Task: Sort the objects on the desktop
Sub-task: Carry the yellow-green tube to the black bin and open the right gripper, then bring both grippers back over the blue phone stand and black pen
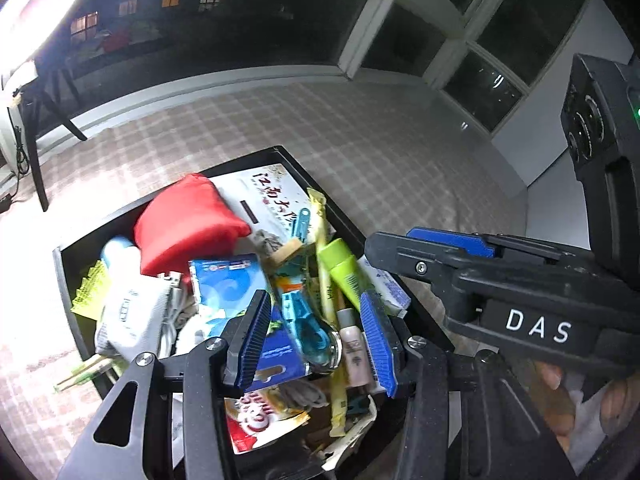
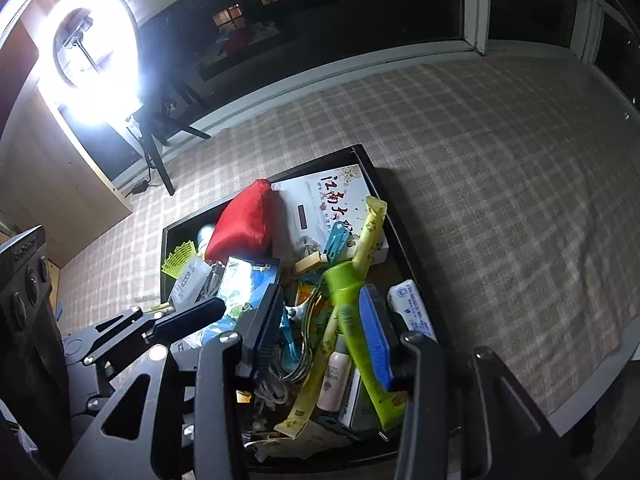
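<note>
A black tray (image 1: 316, 178) (image 2: 370, 162) on the checked tablecloth is heaped with small objects: a red pouch (image 1: 188, 220) (image 2: 244, 222), a white printed box (image 1: 272, 196) (image 2: 332, 204), a green tube (image 1: 342, 270) (image 2: 356, 320), a long yellow sachet (image 1: 320, 232) (image 2: 370, 224), a turquoise clip (image 1: 298, 312), a small pink bottle (image 1: 354, 350) (image 2: 334, 378) and a blue packet (image 1: 228, 280). My left gripper (image 1: 316, 340) is open just above the heap, its jaws either side of the turquoise clip. My right gripper (image 2: 324, 332) is open over the tray, its jaws either side of the green tube.
The right gripper's body (image 1: 500, 280) reaches in from the right in the left wrist view. The left gripper (image 2: 152, 328) shows at the left in the right wrist view. A bright ring light (image 2: 92, 48) on a tripod stands behind the table. Checked tablecloth (image 2: 500, 200) surrounds the tray.
</note>
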`<state>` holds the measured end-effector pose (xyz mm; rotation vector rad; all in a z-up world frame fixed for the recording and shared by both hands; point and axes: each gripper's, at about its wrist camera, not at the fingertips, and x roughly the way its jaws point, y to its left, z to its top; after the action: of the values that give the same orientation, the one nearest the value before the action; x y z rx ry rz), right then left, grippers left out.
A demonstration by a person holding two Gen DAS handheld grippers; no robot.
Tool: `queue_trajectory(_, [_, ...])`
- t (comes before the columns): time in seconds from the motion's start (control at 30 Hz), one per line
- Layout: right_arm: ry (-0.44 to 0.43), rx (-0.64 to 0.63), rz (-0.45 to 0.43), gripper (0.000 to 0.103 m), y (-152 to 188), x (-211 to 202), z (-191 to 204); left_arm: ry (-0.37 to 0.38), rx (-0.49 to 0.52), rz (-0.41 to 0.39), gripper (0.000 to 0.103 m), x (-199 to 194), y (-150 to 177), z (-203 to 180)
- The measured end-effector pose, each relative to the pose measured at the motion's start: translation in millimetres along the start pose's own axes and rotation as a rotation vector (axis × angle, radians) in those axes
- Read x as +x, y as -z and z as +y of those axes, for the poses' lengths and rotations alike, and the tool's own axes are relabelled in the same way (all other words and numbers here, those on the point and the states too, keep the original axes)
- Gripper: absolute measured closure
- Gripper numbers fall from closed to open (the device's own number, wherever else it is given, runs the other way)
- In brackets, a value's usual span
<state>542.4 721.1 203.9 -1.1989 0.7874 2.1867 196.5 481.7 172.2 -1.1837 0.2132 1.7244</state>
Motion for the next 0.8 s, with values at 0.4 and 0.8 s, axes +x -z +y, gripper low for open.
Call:
queue_trajectory(0.4, [-0.020,-0.142,-0.033,0.049,5,16,68,-0.099,-0.074,-0.033,0.058,-38,22,60])
queue_trajectory(0.8, [-0.107,-0.264,-0.005,0.049,22,42,178,-0.248,-0.286,-0.079,0.059,-116,86,199])
